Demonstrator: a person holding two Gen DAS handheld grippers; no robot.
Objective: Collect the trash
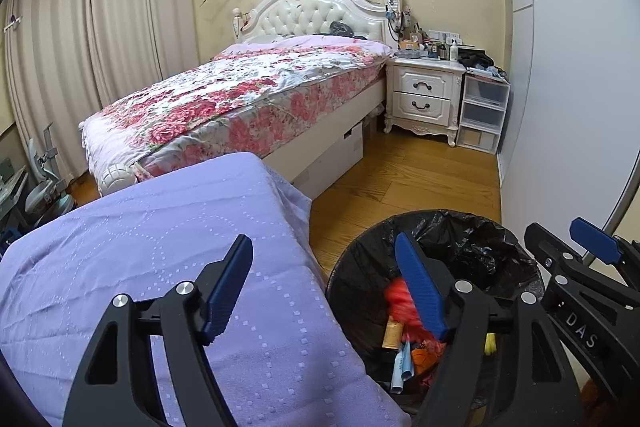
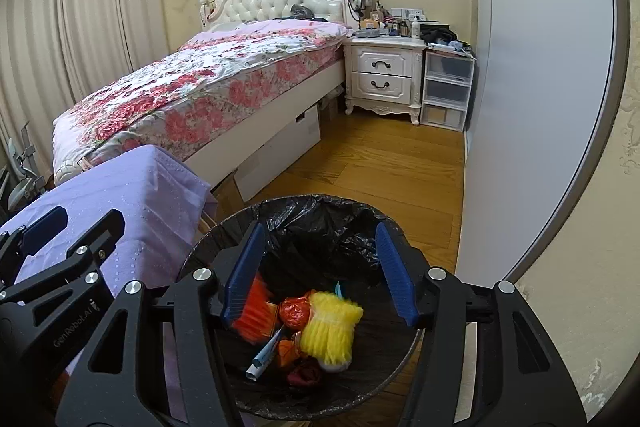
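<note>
- Over the trash bin [image 2: 320,307], the right gripper [image 2: 320,279] is hanging with its jaws spread wide and gripping nothing; the bin's open mouth is showing between its blue pads.
- Beside it, the left gripper [image 1: 324,291] is hovering half over the purple cloth [image 1: 180,267] and half over the bin rim, its jaws likewise wide apart and empty.
- Inside the bin, lined with a black bag [image 2: 328,227], trash is lying in a heap: a yellow ridged item [image 2: 330,327], an orange wrapper [image 2: 256,311], a red-orange crumpled piece [image 2: 294,311] and a rolled slip of blue-and-white paper [image 2: 264,351]. The yellow and orange items are appearing blurred, so whether they are settled cannot be told.
- The bin is standing on the wooden floor [image 2: 380,163], just beside the purple-covered surface and near the foot of the bed [image 1: 240,95].
- Progress, as a judgement: several items are already sitting in the bin and neither gripper is carrying anything, so a deposit looks complete.
- Remaining: no loose trash is showing on the purple cloth, the visible floor or the flowered bedspread. The nightstand [image 1: 424,95] top is cluttered, but whether any of that is trash is too small to tell. The collection may be nearly done, or further items may be lying outside both views.
</note>
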